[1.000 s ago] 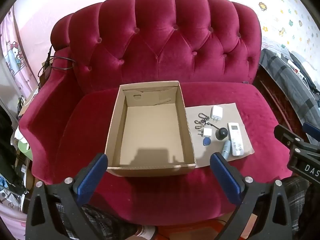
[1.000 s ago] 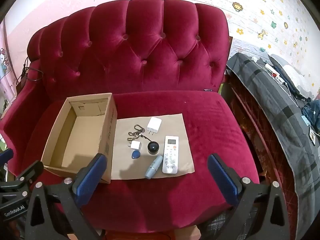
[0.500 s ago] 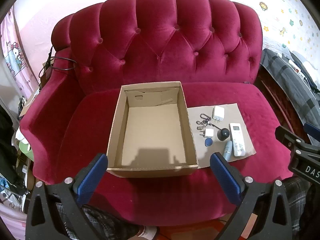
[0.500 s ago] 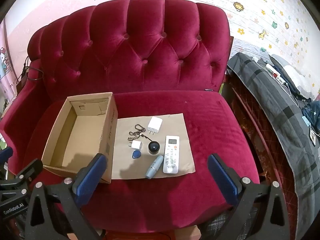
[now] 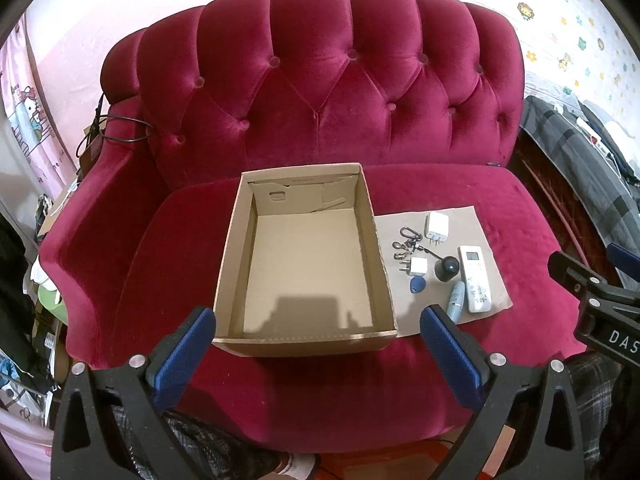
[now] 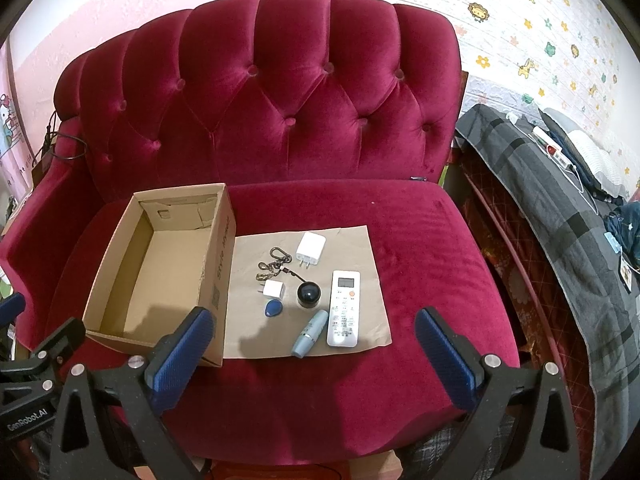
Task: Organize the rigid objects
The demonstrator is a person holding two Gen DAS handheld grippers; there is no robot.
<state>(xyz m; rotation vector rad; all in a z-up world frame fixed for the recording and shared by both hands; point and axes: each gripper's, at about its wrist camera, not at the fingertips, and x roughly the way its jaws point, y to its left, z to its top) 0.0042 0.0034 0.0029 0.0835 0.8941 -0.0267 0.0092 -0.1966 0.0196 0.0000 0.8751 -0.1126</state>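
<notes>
Left wrist view: left gripper [image 5: 316, 340], jaws spread wide and empty, held level before the cardboard box [image 5: 306, 336] on the sofa seat [image 5: 140, 260].

Right wrist view: right gripper [image 6: 316, 340], likewise released, faces the cardboard sheet [image 6: 364, 248] bearing remote [image 6: 344, 308], chargers, keys, blue tube [image 6: 310, 333].

Cardboard box [image 5: 306, 258] open-topped, inside bare; access from above clear. Small items crowd the paper sheet [image 6: 360, 248] just beside the box's right wall. Sofa seat [image 6: 432, 264] right of sheet free.
</notes>
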